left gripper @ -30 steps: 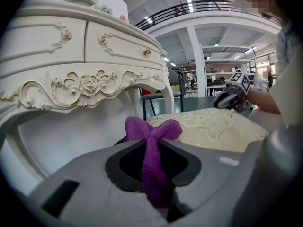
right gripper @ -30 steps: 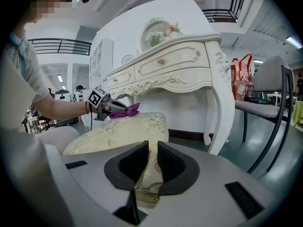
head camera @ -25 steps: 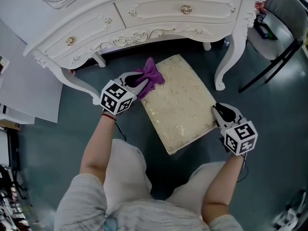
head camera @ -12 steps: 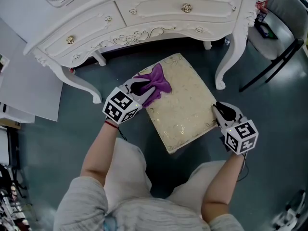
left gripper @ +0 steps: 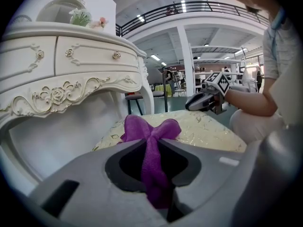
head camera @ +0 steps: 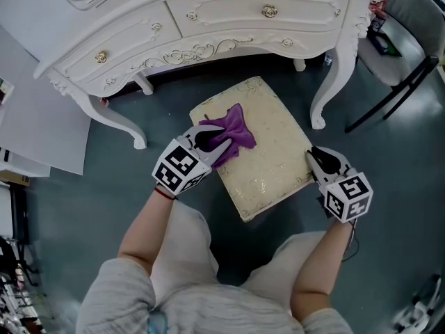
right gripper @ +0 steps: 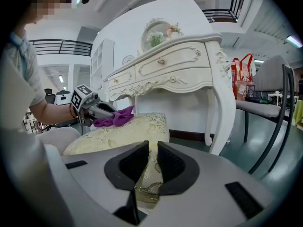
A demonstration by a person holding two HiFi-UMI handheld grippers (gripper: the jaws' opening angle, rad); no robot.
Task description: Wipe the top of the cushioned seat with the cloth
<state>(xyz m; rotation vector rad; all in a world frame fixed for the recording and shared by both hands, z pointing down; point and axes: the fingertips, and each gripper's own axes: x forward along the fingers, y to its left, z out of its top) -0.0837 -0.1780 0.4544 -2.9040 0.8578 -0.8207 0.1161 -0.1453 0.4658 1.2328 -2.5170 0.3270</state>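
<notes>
The left gripper [head camera: 211, 136] is clamped tight on a bunched purple cloth [head camera: 233, 135], the fabric pinched into a narrow neck between the jaws and fanning out beyond them onto the top of the cream, gold-patterned cushioned seat [head camera: 274, 155]. The cloth sits on the seat's half nearer that gripper, short of the middle, with most of the cushion bare beyond it. On the seat's opposite edge, the right gripper [head camera: 317, 158] has its jaws closed on the cushion's rim, the gold trim caught between them, seemingly bracing the seat. The white carved dressing table [head camera: 208, 19] stands just behind the seat's far corner.

The danger, by the look of it, is that thin grip. If the cloth drags against the textured brocade, it could slide out of the jaws and be left behind on the cushion. Bunched like this, it may also touch only a narrow strip, so parts of the top go unwiped. And should the right gripper's bite on the trim slip, the seat could swivel under the push.
</notes>
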